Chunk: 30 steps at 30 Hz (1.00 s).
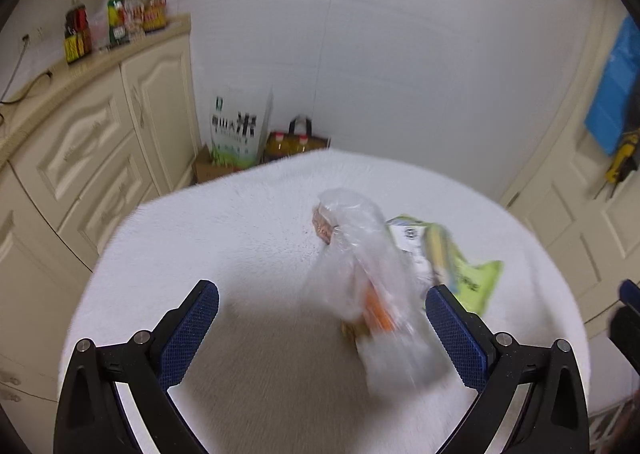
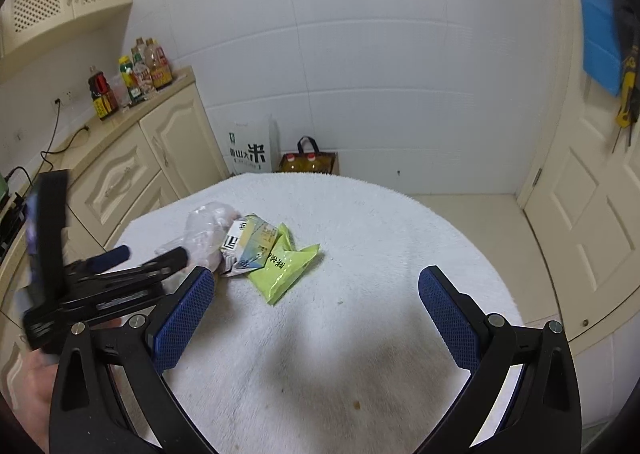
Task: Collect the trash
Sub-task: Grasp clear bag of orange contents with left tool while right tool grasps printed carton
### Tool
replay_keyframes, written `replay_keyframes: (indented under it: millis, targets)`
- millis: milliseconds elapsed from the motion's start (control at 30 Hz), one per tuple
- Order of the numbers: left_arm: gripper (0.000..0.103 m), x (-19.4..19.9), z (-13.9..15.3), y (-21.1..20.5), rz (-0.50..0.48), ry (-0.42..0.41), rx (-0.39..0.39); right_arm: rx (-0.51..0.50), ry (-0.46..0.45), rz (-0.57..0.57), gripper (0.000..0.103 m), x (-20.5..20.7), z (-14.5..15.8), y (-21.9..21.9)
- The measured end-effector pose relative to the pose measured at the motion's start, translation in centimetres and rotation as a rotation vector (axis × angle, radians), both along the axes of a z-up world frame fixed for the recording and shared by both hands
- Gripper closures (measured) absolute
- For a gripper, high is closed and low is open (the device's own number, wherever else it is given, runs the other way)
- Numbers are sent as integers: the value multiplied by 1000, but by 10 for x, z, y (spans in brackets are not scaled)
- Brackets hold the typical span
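Observation:
A clear plastic bag point(image 1: 368, 286) with brown and orange scraps inside lies on the white towel-covered table point(image 1: 240, 222), blurred by motion. Beside it lie a crumpled carton wrapper point(image 2: 248, 242) and a lime-green packet point(image 2: 286, 270); both show in the left wrist view too, the packet point(image 1: 472, 278) behind the bag. My left gripper point(image 1: 322, 330) is open with the bag between its fingers, nearer the right one. In the right wrist view the left gripper point(image 2: 140, 254) reaches to the bag point(image 2: 208, 230). My right gripper point(image 2: 316, 314) is open and empty, above bare towel.
Cream cabinets point(image 2: 132, 174) with sauce bottles point(image 2: 132, 74) on the counter stand at the left. A rice sack point(image 2: 250, 152) and a bag of oil bottles point(image 2: 308, 162) sit on the floor behind the table. A white door point(image 2: 592, 214) is at the right.

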State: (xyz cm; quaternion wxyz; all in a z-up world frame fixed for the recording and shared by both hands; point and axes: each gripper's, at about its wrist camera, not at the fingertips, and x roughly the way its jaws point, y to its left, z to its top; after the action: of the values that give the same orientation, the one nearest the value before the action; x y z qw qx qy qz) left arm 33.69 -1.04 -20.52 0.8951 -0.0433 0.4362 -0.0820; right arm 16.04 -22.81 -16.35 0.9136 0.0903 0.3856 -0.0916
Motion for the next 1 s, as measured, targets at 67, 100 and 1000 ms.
replay_keyframes:
  millis: [67,100,1000]
  targets:
    - [1,27,-9,-14,0,27,2,7,13,-2,0,9,-8,-3]
    - [1,40,-13,-21,-7,36,-15,13,18,-2,0,11,-11,-4]
    - [67,162,-27,-96,-104,30,-195,18,81,41,0,38,-40,9]
